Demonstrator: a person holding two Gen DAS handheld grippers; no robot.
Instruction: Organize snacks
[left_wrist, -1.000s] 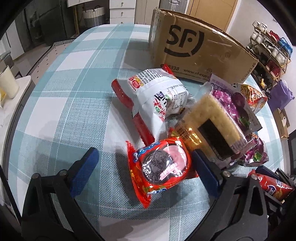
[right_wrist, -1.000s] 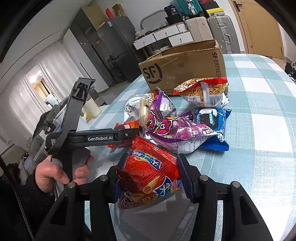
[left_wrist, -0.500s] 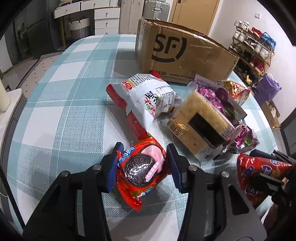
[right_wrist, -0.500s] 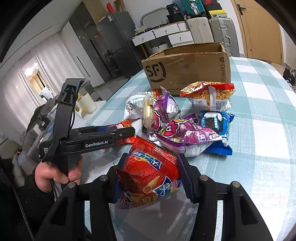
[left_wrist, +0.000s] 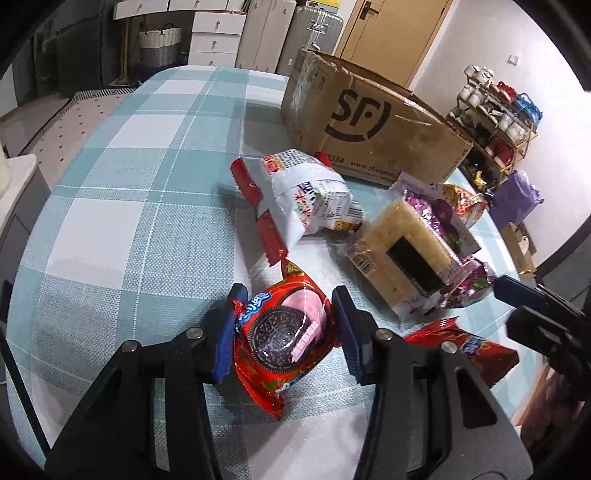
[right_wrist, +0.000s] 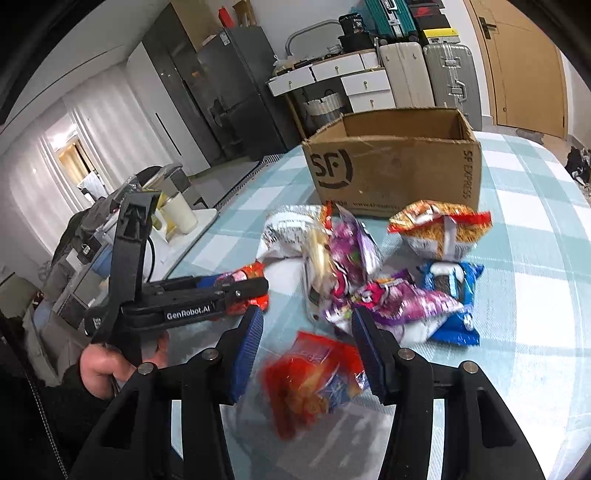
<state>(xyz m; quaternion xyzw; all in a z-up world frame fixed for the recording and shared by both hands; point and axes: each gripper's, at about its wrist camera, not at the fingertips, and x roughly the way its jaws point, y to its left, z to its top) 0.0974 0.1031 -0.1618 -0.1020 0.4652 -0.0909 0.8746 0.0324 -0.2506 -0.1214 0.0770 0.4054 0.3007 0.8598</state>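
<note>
Teal-and-white checked cloth covers the table (left_wrist: 122, 206), which spreads out ahead of both pairs of fingers. The open cardboard box (left_wrist: 369, 122) stands upright well beyond the fingertips of the left gripper (left_wrist: 286, 306), up and to their right. Between the box and those fingertips lie a white-and-red bag (left_wrist: 306, 195) and, to the right of it, a clear pack of crackers (left_wrist: 402, 254) leaning on purple bags (right_wrist: 399, 302). Just past the tips of the right gripper (right_wrist: 306, 321) are those purple bags, with a blue cookie packet (right_wrist: 450, 291) beyond its right finger and an orange snack bag (right_wrist: 439, 229) farther on, near the box. The left fingers are clamped on a red cookie packet (left_wrist: 284, 339), pads pressing both its sides. A red chip bag (right_wrist: 314, 380) sits low between the right fingers (badly blurred); I cannot tell whether they grip it.
</note>
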